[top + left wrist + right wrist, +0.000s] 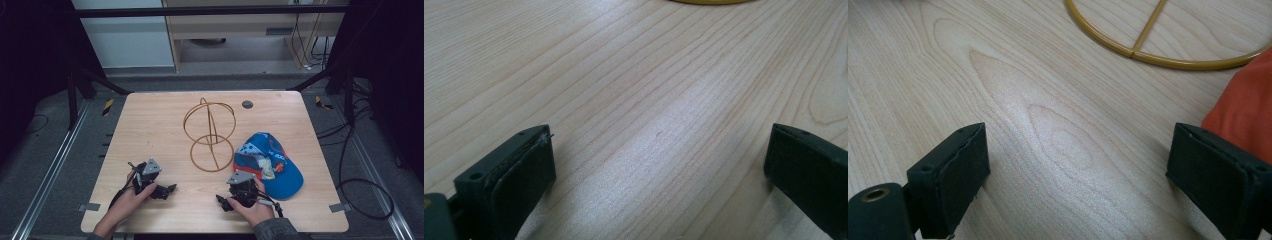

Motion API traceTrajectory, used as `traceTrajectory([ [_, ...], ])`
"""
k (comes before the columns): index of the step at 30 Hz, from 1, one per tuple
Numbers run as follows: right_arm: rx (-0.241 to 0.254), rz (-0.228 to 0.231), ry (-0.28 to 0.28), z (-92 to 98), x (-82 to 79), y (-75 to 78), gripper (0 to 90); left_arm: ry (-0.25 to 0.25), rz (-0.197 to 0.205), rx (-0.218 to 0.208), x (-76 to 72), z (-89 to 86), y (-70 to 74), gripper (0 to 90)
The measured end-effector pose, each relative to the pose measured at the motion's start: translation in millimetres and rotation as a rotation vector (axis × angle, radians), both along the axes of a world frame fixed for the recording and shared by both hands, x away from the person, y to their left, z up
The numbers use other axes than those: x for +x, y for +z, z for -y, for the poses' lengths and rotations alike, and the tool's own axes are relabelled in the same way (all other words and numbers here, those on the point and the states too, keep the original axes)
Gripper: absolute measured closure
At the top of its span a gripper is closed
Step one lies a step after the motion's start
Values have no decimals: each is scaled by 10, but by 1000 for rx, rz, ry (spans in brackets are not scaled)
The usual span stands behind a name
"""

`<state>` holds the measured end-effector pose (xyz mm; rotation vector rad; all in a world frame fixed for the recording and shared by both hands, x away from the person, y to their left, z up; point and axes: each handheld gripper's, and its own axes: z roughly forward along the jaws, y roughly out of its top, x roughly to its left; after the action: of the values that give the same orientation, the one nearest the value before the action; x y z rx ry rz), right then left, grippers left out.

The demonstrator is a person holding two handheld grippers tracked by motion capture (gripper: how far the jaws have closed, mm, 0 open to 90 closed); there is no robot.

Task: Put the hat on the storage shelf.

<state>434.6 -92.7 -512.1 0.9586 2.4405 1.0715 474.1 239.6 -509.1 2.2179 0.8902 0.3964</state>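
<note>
A gold wire stand [210,135] made of rings stands mid-table; its base ring [1168,62] lies ahead of my right gripper, and a sliver of it [709,1] shows at the top of the left gripper view. A blue cap [270,165] with orange trim [1248,110] lies right of the stand. My left gripper [165,190] [660,132] rests low over the wood at the front left, open and empty. My right gripper [239,186] [1079,129] sits at the cap's near-left edge, open, nothing between its jaws.
The wooden table [150,125] has a small dark round disc [247,104] near its far edge. Grey tape tabs [340,207] mark the front corners. Black frame bars and cables [360,195] surround the table on the floor.
</note>
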Motion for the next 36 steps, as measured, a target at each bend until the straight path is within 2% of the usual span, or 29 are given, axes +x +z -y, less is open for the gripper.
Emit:
traceTrajectory([
  [10, 3, 0, -9, -7, 6, 1, 99, 2, 2, -1, 1, 1, -1, 0],
  [14, -3, -9, -33, -5, -8, 29, 149, 0, 0, 1, 1, -1, 0, 0],
  [16, 8, 0, -24, 12, -63, 136, 156, 0, 1, 1, 0, -1, 0, 0],
  [18, -3, 24, -18, 37, -105, 242, 161, 1, 1, 0, -1, -1, 0, 0],
  [22, 1, 64, -21, 175, -165, 459, 184, 1, 1, 1, -1, -1, 0, 0],
  [23, 1, 64, -21, 175, -165, 459, 184, 1, 1, 1, -1, -1, 0, 0],
  [24, -9, 82, -35, 299, -172, 565, 187, 0, 0, 4, -5, -4, 1, 0],
  [27, -21, 94, -52, 404, -167, 628, 187, -1, 0, 7, -10, -8, 3, 0],
  [28, -33, 98, -79, 523, -155, 678, 186, -1, 0, 7, -11, -7, 3, 0],
  [32, -37, 89, -114, 672, -134, 723, 183, -1, 0, 7, -10, -8, 3, 0],
  [33, -38, 68, -137, 748, -106, 730, 160, -1, 0, 7, -11, -8, 3, 0],
  [36, -59, 37, -147, 851, -61, 743, 135, -1, 0, 7, -11, -8, 3, 0],
])
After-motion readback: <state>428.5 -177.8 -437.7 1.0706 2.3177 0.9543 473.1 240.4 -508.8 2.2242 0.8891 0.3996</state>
